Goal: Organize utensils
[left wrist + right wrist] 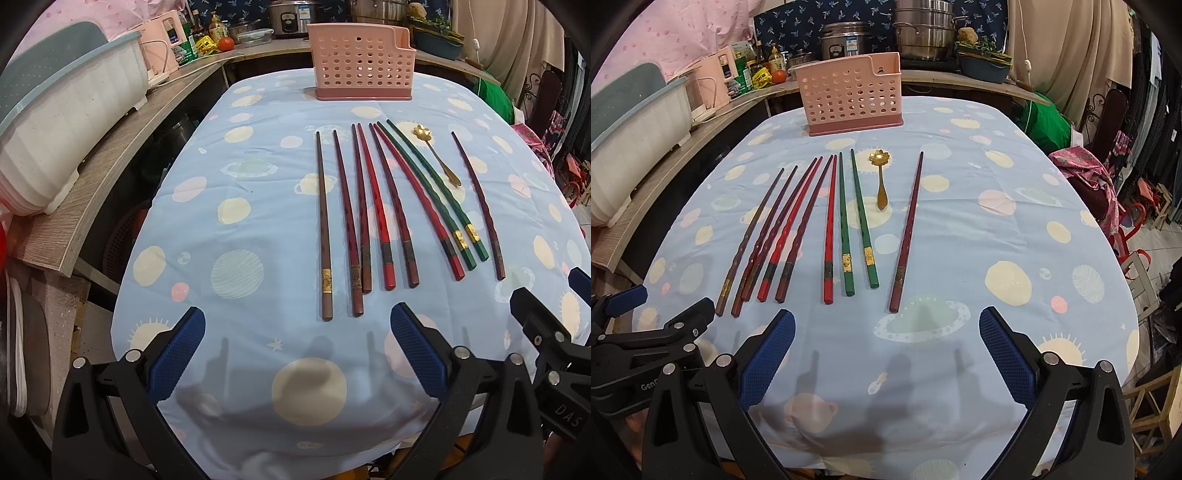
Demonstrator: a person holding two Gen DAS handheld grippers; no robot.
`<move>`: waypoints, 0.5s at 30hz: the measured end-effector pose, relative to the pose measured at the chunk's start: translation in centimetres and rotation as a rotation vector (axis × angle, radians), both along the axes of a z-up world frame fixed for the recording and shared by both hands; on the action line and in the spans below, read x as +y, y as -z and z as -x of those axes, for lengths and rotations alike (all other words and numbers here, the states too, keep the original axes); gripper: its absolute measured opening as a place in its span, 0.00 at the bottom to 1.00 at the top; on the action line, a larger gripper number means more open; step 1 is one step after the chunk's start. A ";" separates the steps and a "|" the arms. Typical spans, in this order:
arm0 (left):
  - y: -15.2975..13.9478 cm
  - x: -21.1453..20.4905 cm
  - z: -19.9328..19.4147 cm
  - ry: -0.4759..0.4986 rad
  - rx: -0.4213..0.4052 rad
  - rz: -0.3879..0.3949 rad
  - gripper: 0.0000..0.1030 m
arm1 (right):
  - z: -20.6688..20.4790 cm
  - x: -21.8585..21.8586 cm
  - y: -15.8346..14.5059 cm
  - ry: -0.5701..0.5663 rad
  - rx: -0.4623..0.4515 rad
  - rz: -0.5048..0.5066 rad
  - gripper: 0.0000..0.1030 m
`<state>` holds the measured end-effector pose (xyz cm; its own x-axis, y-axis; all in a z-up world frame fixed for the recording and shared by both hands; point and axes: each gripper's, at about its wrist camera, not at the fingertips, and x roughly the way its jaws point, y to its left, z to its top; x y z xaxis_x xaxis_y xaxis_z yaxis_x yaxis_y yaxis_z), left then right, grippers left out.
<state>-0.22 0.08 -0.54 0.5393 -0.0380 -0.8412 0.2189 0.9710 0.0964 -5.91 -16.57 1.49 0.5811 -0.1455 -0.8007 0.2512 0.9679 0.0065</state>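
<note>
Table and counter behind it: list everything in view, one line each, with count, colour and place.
chopsticks: nine; two green, two bright red, five dark red-brown; side by side mid-table
spoon: one, gold, between the green pair and the far-right chopstick
utensil holder: one, pink, perforated, far end of table
tablecloth: one, light blue, planet print
dish rack: one, white with blue-grey lid, left counter
pots: steel, back counter, count unclear
tomato: one, red, among bottles
left gripper: open, blue pads, near edge
right gripper: open, blue pads, near edge

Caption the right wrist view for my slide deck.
Open right gripper faces nine chopsticks, a gold spoon and a pink utensil holder.
</note>
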 end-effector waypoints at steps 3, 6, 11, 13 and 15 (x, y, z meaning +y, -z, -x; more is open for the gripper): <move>0.0 0.0 0.1 0.000 -0.001 0.000 0.93 | 0.0 0.0 0.0 -0.001 0.000 0.000 0.93; 0.0 0.0 0.1 0.001 -0.001 0.000 0.93 | 0.0 0.1 0.0 -0.002 0.000 0.000 0.93; 0.0 0.1 0.1 0.002 0.000 -0.001 0.93 | 0.0 0.1 0.0 -0.001 0.000 -0.001 0.93; 0.0 0.1 0.1 0.001 0.000 -0.001 0.93 | 0.0 0.1 0.0 -0.001 0.000 -0.001 0.93; 0.0 0.1 0.1 0.001 0.000 0.000 0.93 | 0.1 0.1 0.0 -0.001 0.000 -0.001 0.93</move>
